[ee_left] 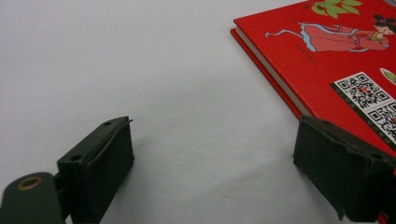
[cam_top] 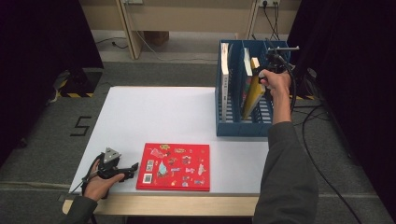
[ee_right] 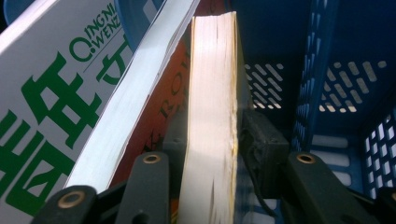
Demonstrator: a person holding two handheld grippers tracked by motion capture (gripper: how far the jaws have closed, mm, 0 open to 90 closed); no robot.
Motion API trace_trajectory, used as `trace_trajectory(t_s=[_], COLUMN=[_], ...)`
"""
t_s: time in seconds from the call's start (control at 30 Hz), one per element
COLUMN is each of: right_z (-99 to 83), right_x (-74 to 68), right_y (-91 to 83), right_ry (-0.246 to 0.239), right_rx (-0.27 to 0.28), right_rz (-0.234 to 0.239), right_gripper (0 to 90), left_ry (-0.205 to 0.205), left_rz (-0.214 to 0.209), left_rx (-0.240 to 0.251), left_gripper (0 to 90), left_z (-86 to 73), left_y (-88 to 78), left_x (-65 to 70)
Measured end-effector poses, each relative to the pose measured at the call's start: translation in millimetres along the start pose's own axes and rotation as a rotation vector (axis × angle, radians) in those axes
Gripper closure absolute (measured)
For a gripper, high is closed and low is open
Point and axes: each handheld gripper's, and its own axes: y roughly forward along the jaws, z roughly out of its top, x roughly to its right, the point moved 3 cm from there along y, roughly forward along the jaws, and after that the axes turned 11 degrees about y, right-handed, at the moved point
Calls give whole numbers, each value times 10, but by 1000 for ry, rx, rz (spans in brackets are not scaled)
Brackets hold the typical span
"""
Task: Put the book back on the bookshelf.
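Jaws of right gripper (ee_right: 212,140) flank yellow book (ee_right: 212,107), right pad slightly off; stiff, light, grip fore-edge. Left gripper (ee_left: 212,163) spread.

Yellow-covered book (cam_top: 254,93) leans tilted inside the blue file rack (cam_top: 233,127), page edges up.

File rack (cam_top: 224,126) sits at table's (cam_top: 140,112) far right. Book (cam_top: 255,91) leans tilted in its middle slot, right gripper (cam_top: 262,74) at its top edge, another book (cam_top: 225,79) upright in left slot. Flat book (cam_top: 173,166) lies near front edge; left gripper (cam_top: 133,169) on table just left of it.
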Motion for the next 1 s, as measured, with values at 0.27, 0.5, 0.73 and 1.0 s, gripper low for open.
trace_trajectory(t_s=[0.27, 0.5, 0.73, 1.0], right_z=[-35, -58, -36, -55], right_x=[49, 26, 26, 161], right_y=[-102, -206, -401, -547], right_ry=[30, 20, 7, 29], right_rx=[-1, -1, 27, 64], right_rz=[67, 101, 126, 102], right_gripper=[605, 589, 566, 547], left_ry=[0, 0, -1, -1], left_rz=[1, 1, 2, 2], left_rx=[0, 1, 4, 4], left_gripper=[108, 108, 108, 108], left_z=[1, -1, -1, -2], left_y=[1, 1, 3, 3], left_x=[1, 1, 1, 1])
